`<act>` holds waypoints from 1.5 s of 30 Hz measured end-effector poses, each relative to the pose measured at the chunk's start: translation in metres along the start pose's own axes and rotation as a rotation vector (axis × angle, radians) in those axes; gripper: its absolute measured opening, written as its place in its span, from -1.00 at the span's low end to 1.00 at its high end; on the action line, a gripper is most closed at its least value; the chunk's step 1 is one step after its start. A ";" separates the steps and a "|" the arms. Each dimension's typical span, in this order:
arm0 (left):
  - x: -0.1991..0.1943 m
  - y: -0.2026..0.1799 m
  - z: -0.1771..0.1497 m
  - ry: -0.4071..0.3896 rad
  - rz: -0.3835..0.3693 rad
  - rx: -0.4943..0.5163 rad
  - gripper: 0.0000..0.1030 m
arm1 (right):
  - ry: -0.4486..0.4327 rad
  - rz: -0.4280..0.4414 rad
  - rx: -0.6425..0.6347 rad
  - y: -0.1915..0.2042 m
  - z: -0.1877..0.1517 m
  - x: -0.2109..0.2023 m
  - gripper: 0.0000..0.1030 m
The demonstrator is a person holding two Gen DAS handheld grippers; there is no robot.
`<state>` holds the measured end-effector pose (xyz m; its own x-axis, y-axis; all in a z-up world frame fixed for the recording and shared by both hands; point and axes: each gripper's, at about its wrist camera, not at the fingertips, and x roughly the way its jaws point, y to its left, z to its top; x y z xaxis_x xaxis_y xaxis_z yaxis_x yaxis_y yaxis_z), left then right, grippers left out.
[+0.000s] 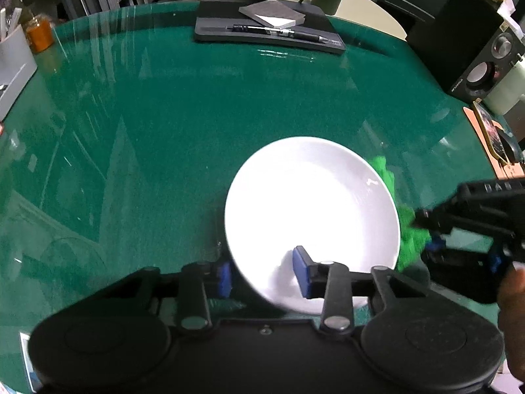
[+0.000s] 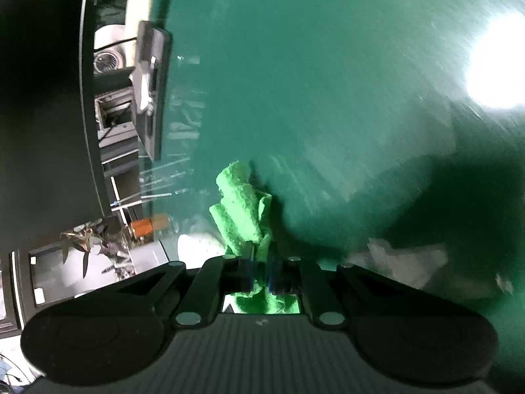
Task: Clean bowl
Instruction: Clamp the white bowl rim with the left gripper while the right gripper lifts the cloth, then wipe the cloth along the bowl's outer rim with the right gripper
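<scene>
My left gripper (image 1: pixel 264 274) straddles the near rim of the bowl (image 1: pixel 311 216), one blue pad (image 1: pixel 224 277) outside the wall and the other inside the basin; the gap between the pads is far wider than the thin rim, and I cannot tell whether either pad presses on it; the bowl, white and glaring under the light, sits on the green table (image 1: pixel 147 131), tilted, its near edge raised toward my gripper.

My right gripper (image 2: pixel 261 271) is clamped tight on a crumpled green cloth (image 2: pixel 242 210); the cloth bulges out ahead of the fingers and hangs down behind them; seen from the left wrist, that gripper (image 1: pixel 423 226) comes in from the right with the cloth (image 1: pixel 411 236) bunched just beside the bowl's right rim, part of it hidden behind the rim; whether cloth and bowl touch I cannot tell; my hand (image 1: pixel 512 305) shows at the right edge.

At the far side of the table stands a black stand (image 1: pixel 265 29) carrying a pen (image 1: pixel 279 31) and a grey pad (image 1: pixel 272 13); a speaker (image 1: pixel 482 65) is to the right, an orange jar (image 1: pixel 39 34) to the left; the right wrist view is smeared, with a bright lamp glare (image 2: pixel 495 65) on the table top (image 2: pixel 328 65).
</scene>
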<state>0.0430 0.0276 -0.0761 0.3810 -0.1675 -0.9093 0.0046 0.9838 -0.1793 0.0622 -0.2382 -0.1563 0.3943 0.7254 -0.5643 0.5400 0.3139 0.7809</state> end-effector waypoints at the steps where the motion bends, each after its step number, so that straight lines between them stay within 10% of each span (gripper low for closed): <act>1: 0.000 0.001 0.000 0.001 -0.002 -0.008 -0.38 | -0.003 0.008 0.008 -0.001 0.001 -0.001 -0.85; 45: 0.001 -0.004 0.003 0.030 -0.013 0.062 -0.38 | -0.013 0.038 0.083 0.004 0.005 0.005 -0.80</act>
<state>0.0459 0.0239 -0.0749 0.3529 -0.1812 -0.9179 0.0674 0.9834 -0.1682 0.0703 -0.2363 -0.1575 0.4249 0.7276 -0.5386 0.5838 0.2344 0.7773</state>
